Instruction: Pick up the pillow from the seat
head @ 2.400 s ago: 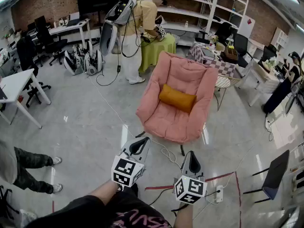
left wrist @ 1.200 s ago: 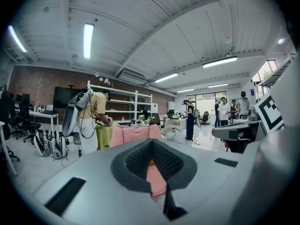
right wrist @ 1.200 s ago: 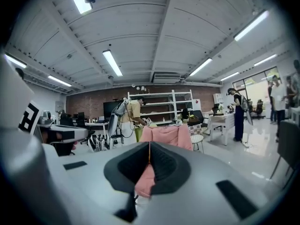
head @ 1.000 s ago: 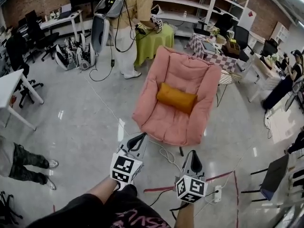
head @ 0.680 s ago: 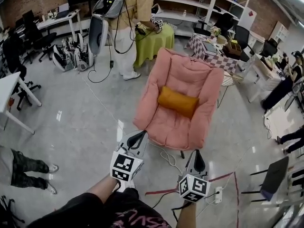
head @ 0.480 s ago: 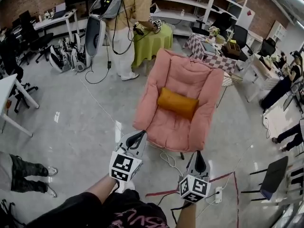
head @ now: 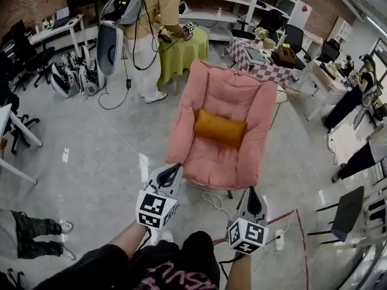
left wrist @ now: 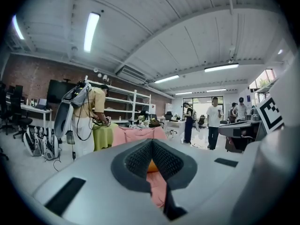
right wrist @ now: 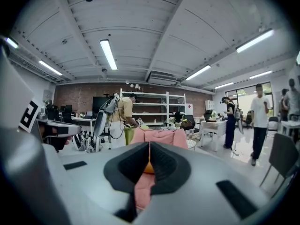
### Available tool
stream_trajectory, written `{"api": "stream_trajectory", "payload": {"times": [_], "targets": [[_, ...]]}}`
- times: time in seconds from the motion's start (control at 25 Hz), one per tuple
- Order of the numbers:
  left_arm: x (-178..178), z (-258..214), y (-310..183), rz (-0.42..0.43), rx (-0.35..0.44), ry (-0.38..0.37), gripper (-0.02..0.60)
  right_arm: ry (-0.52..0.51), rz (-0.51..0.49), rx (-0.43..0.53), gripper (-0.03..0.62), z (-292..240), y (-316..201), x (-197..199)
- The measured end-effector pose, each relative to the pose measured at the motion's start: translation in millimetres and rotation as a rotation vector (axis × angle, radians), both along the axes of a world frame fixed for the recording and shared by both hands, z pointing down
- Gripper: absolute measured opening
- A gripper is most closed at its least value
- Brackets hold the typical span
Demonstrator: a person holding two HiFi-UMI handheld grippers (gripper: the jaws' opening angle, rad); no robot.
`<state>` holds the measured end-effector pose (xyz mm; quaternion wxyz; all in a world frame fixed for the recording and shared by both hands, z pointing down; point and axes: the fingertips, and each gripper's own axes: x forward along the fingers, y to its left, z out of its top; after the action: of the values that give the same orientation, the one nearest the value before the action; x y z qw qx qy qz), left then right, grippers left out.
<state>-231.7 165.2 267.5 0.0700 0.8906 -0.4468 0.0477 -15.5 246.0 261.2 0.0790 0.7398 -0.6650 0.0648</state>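
Observation:
An orange pillow [head: 220, 128] lies across the seat of a pink padded armchair [head: 233, 92] in the middle of the head view. My left gripper [head: 172, 170] is shut and empty, pointing at the chair's front left edge, a short way from it. To its right, my right gripper [head: 248, 193] is also shut and empty, just short of the chair's front right corner. In the left gripper view the pillow [left wrist: 151, 166] shows as an orange sliver past the closed jaws. The right gripper view shows the pillow [right wrist: 149, 168] and chair back [right wrist: 161, 136] the same way.
A white cable [head: 211, 199] coils on the floor under the chair front, with a power strip [head: 279, 240] at the right. A person stands at a green-draped table [head: 181, 50] behind the chair. A checkered table [head: 257, 62] and a black chair [head: 347, 213] stand to the right.
Both grippers have advanced toward the armchair, which now sits closer and larger in the head view. Their jaws stayed shut.

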Motion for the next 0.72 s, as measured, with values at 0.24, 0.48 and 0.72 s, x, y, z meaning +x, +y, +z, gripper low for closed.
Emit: {"api": "stream_trajectory", "payload": {"times": [0.24,0.48,0.72], "targets": [[-0.7,-6.4,0.4,0.017,0.023,0.021,0.009,0.018,0.004,0.023,0.02,-4.5,-1.8,-4.5],[4.2,-13.4,-7.9,0.004,0.048,0.015,0.009,0.02,-0.01,0.034,0.021,-4.9,-9.5,0.4],[14.9,-13.0,-17.8,0.01,0.076,-0.022,0.009,0.013,-0.013,0.038,0.021,-1.3,-27.9,9.5]]}}
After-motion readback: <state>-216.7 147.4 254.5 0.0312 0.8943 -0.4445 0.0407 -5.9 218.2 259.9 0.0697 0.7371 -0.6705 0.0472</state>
